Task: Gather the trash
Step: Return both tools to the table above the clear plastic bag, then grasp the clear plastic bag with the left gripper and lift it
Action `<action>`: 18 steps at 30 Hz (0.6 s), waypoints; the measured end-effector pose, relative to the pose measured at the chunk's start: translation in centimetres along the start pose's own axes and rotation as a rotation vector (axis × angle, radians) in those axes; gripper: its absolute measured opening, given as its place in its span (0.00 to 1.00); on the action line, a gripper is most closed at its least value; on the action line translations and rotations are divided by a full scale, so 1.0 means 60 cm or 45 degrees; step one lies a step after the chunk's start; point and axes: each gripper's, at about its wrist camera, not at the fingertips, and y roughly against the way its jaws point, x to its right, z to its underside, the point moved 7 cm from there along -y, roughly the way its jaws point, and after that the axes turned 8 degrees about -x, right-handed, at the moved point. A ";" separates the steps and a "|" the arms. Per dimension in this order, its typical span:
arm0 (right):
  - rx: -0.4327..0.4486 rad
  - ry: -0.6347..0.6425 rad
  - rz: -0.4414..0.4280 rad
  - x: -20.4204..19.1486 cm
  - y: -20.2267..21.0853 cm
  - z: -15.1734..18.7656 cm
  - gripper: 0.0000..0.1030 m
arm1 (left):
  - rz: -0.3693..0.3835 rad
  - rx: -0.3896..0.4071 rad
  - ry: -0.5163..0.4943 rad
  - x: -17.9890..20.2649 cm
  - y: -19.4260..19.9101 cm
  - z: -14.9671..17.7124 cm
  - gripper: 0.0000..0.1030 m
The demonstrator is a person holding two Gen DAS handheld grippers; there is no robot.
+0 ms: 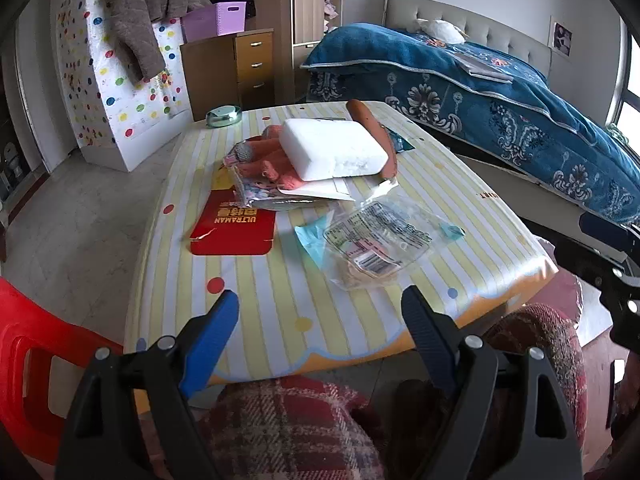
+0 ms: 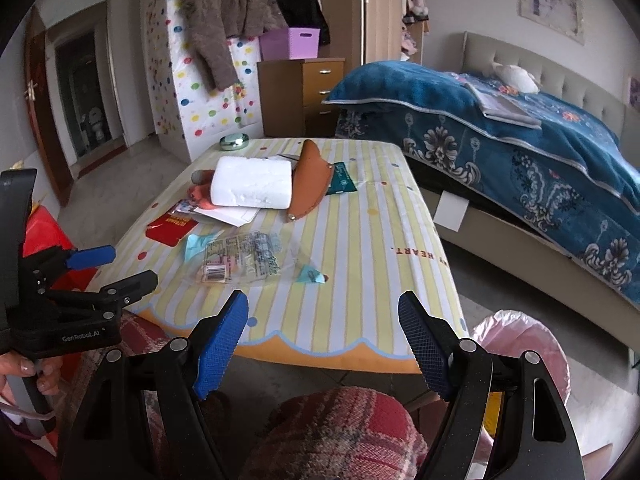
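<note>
Only the right view shows the pink bin bag beside the tabletop. One clear wrapper, one red card and one white foam block lie there. Left tongs and right tongs gape wide, holding nothing.

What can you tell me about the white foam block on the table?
The white foam block is a thick rectangular slab with rounded corners and a grainy, slightly crumbled near face. It lies flat toward the far side of the striped table, resting on papers and orange knitted gloves, with a brown leather sheath against its right side.
</note>
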 end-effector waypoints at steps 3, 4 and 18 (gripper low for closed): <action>-0.002 -0.022 0.010 0.011 0.003 0.003 0.75 | 0.006 0.003 -0.007 0.002 -0.001 0.003 0.79; -0.001 -0.028 0.013 0.013 0.005 0.004 0.75 | 0.007 0.001 -0.011 0.002 -0.002 0.003 0.79; -0.042 -0.077 0.033 0.050 -0.024 0.008 0.75 | 0.045 -0.082 -0.170 0.055 -0.068 -0.009 0.71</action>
